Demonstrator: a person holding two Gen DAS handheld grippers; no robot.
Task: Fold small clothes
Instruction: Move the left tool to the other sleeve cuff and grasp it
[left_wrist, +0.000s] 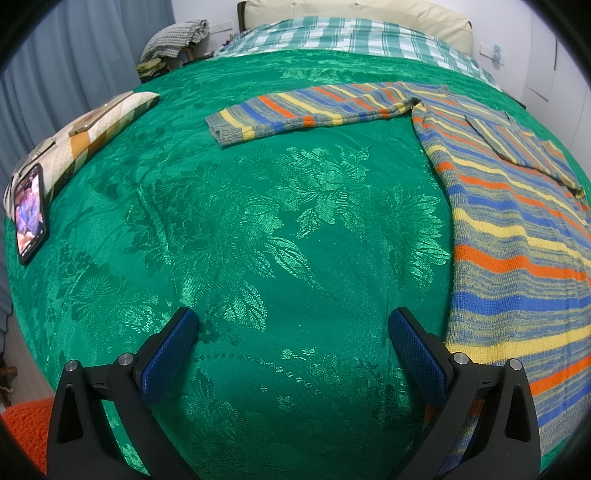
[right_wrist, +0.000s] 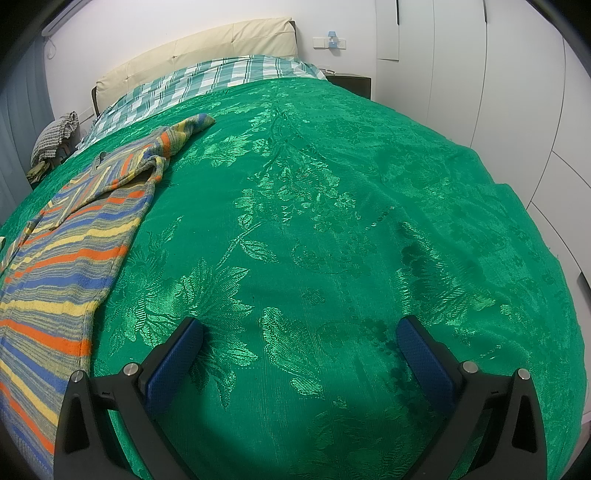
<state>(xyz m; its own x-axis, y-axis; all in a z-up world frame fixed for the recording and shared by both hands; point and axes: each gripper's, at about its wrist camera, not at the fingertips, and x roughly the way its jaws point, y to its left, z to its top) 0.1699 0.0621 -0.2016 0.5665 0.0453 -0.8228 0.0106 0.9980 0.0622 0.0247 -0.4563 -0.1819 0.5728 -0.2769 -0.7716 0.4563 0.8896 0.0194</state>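
Observation:
A striped knit sweater (left_wrist: 517, 236) in grey, blue, yellow and orange lies flat on the green bedspread (left_wrist: 277, 229). Its one sleeve (left_wrist: 303, 110) stretches out to the left; the other sleeve (left_wrist: 524, 147) is folded across the body. My left gripper (left_wrist: 293, 325) is open and empty, over the bedspread just left of the sweater's hem. In the right wrist view the sweater (right_wrist: 70, 236) lies at the left, and my right gripper (right_wrist: 299, 332) is open and empty over bare bedspread (right_wrist: 332, 206) to its right.
A phone (left_wrist: 29, 214) with a lit screen leans against a patterned pillow (left_wrist: 96, 125) at the bed's left edge. A checked sheet (left_wrist: 332, 37) and cream headboard (left_wrist: 354, 14) lie beyond. A dark nightstand (right_wrist: 351, 83) and white wardrobe doors (right_wrist: 498, 92) stand at the right.

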